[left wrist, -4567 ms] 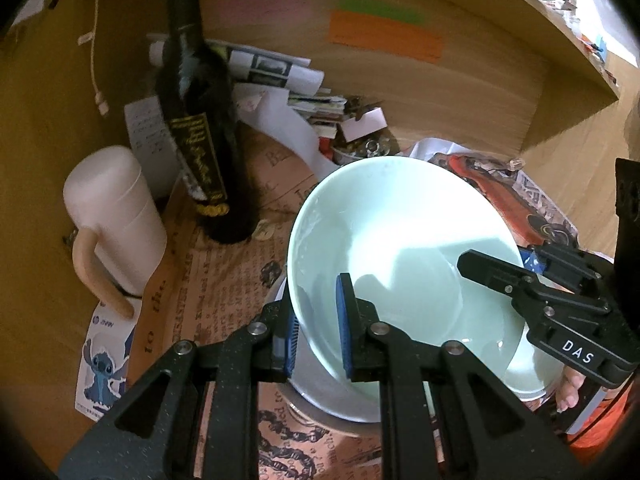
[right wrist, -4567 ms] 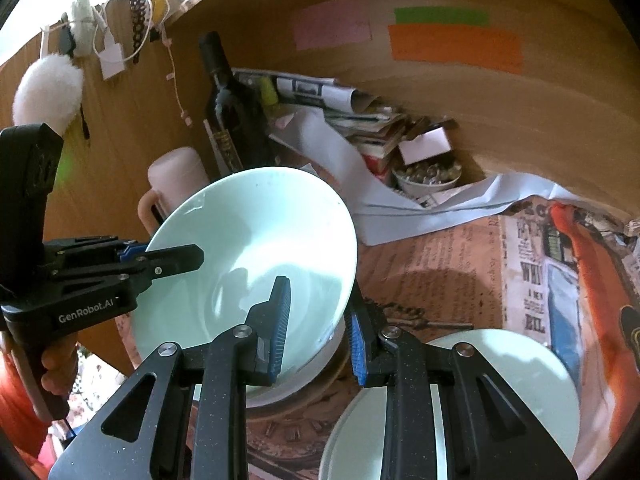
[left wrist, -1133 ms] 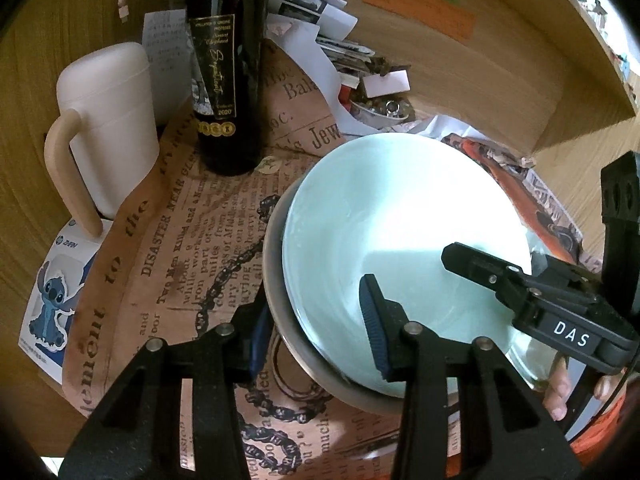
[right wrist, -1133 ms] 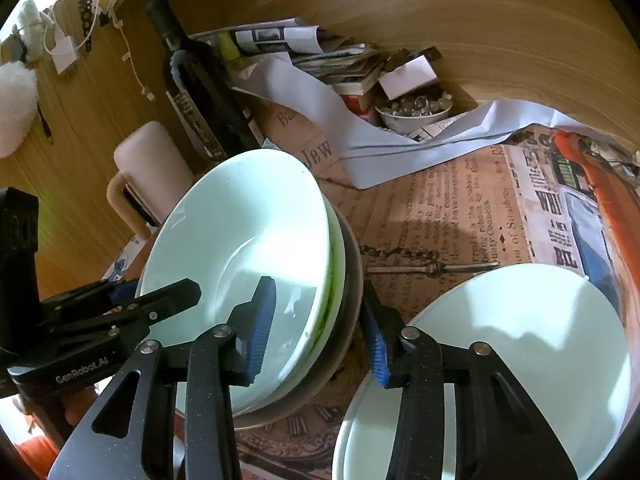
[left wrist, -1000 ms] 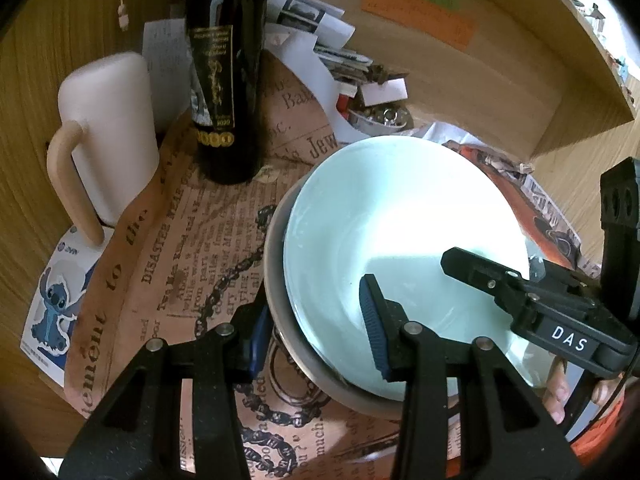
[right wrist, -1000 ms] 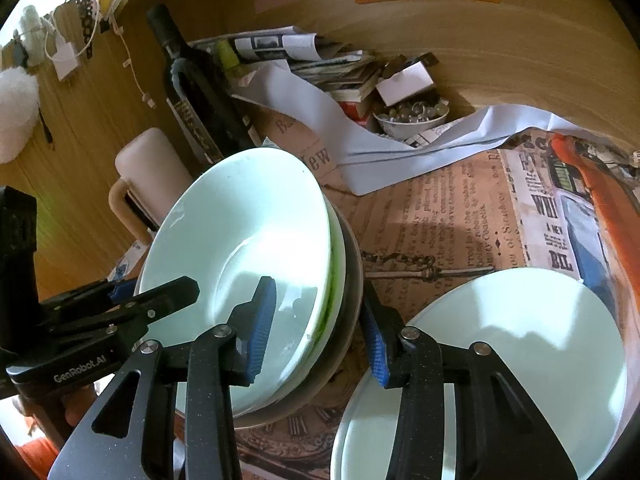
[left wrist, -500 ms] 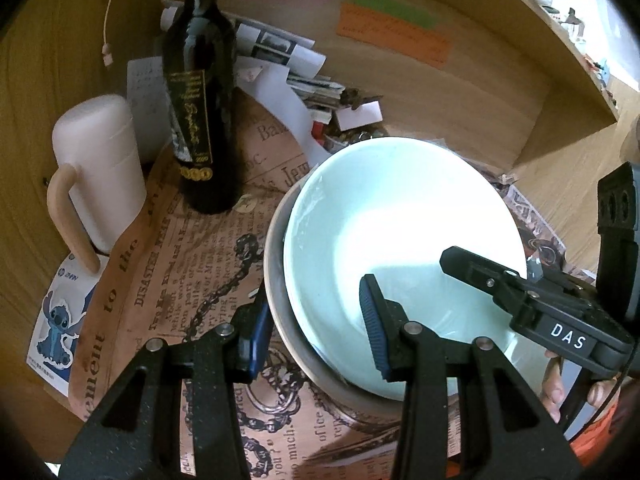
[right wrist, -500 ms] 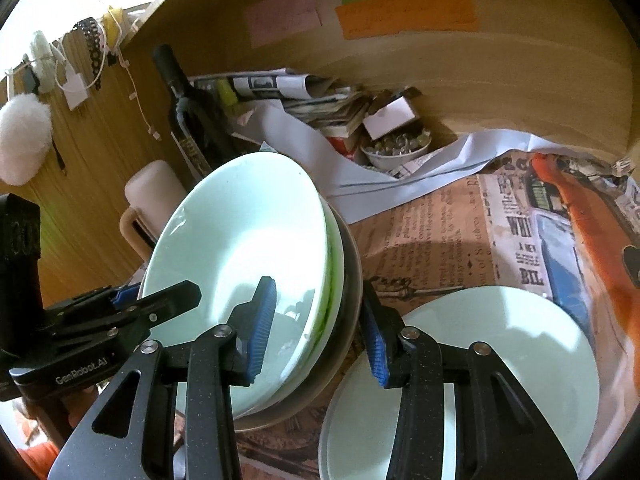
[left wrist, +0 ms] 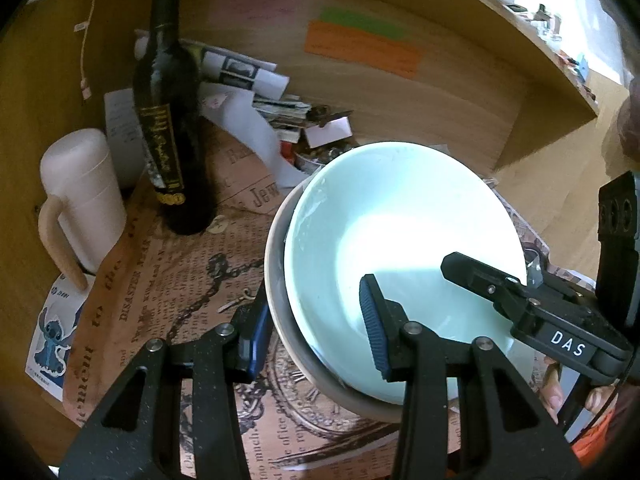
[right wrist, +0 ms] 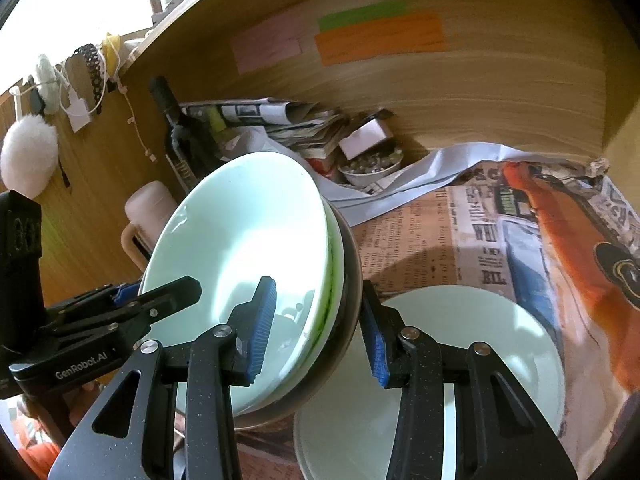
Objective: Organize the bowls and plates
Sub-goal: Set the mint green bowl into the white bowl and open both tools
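A stack of nested bowls, pale mint bowl (left wrist: 400, 240) on top and a grey bowl (left wrist: 276, 280) at the bottom, is held between both grippers. My left gripper (left wrist: 316, 332) is shut on the stack's near rim. My right gripper (right wrist: 320, 324) is shut on the opposite rim, across the mint bowl (right wrist: 240, 240), a green-edged bowl and the grey one. The stack looks raised above the newspaper-covered table. A pale mint plate (right wrist: 460, 360) lies flat on the table below and right of my right gripper.
A dark wine bottle (left wrist: 168, 128) and a pink mug with a handle (left wrist: 84, 196) stand at the left. Folded newspapers (right wrist: 272, 116) and a small white bowl of bits (right wrist: 372, 168) lie against the wooden back wall (right wrist: 480, 92). A wooden side wall stands at the left.
Both grippers, earlier shut on the mint bowl alone, now grip the whole stack. Over the last second the stack has lifted and tilted a little; the table looks farther below.
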`<state>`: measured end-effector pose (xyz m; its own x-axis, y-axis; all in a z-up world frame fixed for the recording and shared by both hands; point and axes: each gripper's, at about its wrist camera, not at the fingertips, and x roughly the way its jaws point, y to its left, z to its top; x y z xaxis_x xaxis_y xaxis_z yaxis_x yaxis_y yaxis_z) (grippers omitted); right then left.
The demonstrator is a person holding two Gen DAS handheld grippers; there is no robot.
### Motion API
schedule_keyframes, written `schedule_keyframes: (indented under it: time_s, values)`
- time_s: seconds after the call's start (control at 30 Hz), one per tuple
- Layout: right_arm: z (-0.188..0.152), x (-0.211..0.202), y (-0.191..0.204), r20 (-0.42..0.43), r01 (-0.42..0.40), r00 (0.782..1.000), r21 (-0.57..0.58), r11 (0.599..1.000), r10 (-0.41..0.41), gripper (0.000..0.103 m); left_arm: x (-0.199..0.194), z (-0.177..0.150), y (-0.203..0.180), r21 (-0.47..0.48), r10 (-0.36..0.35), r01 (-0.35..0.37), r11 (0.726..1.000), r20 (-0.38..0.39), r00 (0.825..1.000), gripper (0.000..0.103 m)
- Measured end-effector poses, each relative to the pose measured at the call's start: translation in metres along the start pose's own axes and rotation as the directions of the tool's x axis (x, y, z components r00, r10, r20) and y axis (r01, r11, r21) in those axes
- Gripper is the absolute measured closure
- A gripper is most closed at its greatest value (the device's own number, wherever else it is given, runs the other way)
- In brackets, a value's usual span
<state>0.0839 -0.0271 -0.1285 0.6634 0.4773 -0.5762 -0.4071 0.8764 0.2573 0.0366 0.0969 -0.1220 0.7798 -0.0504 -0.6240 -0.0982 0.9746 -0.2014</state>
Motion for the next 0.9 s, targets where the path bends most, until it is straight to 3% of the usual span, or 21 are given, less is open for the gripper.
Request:
schedule_keyframes:
  time_s: [0.9]
  values:
    - [-0.012, -0.059, -0.048, 0.07, 0.097, 0.992, 0.068, 0.993, -0.102, 0.065, 0.011, 0.002, -0.062, 0.098, -0.105, 0.106, 0.99, -0.018, 0.994, 0.061]
